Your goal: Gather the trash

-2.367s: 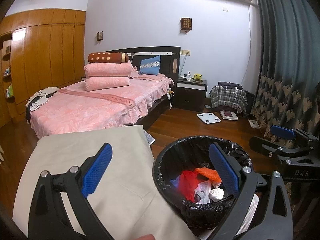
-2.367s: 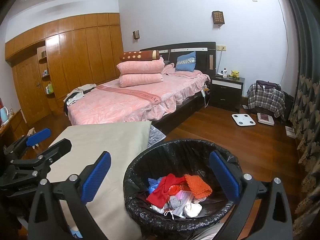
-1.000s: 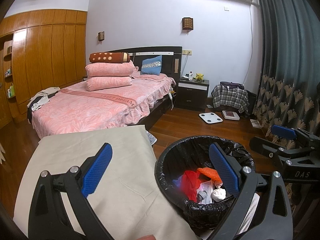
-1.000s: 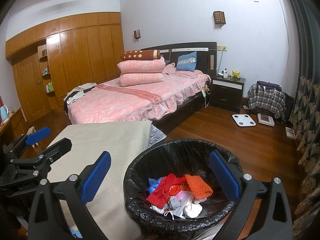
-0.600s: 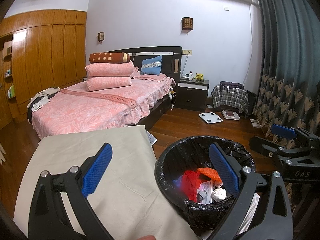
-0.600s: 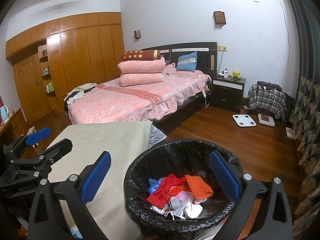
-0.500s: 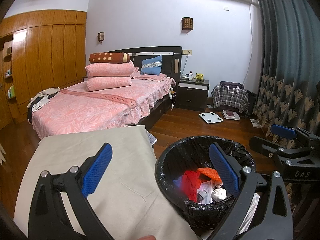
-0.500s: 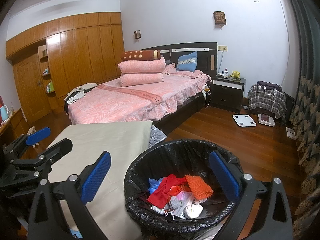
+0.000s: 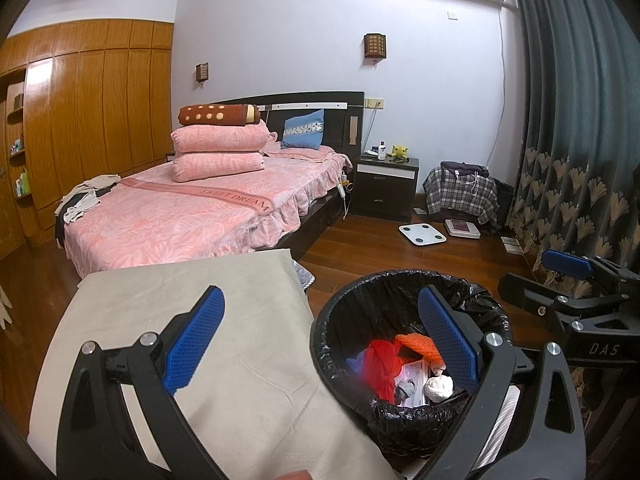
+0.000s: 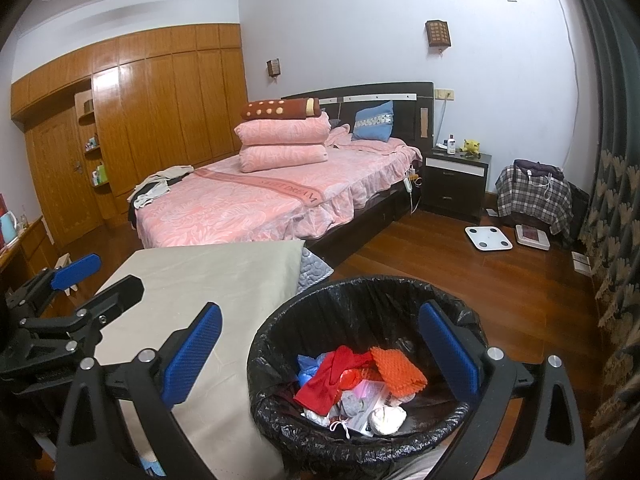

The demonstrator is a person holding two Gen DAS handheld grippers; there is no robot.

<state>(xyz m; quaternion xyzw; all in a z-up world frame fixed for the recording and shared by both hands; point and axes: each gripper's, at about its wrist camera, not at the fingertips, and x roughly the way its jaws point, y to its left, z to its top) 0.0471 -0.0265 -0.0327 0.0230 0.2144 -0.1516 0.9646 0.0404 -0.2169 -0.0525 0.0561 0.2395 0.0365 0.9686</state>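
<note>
A bin with a black liner (image 9: 340, 320) (image 10: 360, 292) stands beside a table with a beige cloth (image 9: 180, 320) (image 10: 208, 272). Inside lie red cloth (image 10: 328, 380), an orange mesh piece (image 10: 396, 372), a white wad (image 10: 386, 420) and papers. My left gripper (image 9: 320, 340) is open and empty, spanning the table edge and the bin; it also shows at the left of the right wrist view (image 10: 76, 280). My right gripper (image 10: 320, 348) is open and empty above the bin; it also shows at the right of the left wrist view (image 9: 560, 276).
A bed with pink covers (image 9: 192, 216) stands behind the table. A dark nightstand (image 9: 386, 188), a white scale (image 9: 422, 234) and a chair under plaid cloth (image 9: 460, 196) lie on the wood floor. Dark curtains (image 9: 580, 140) hang at the right; wooden wardrobes (image 10: 140, 120) line the left.
</note>
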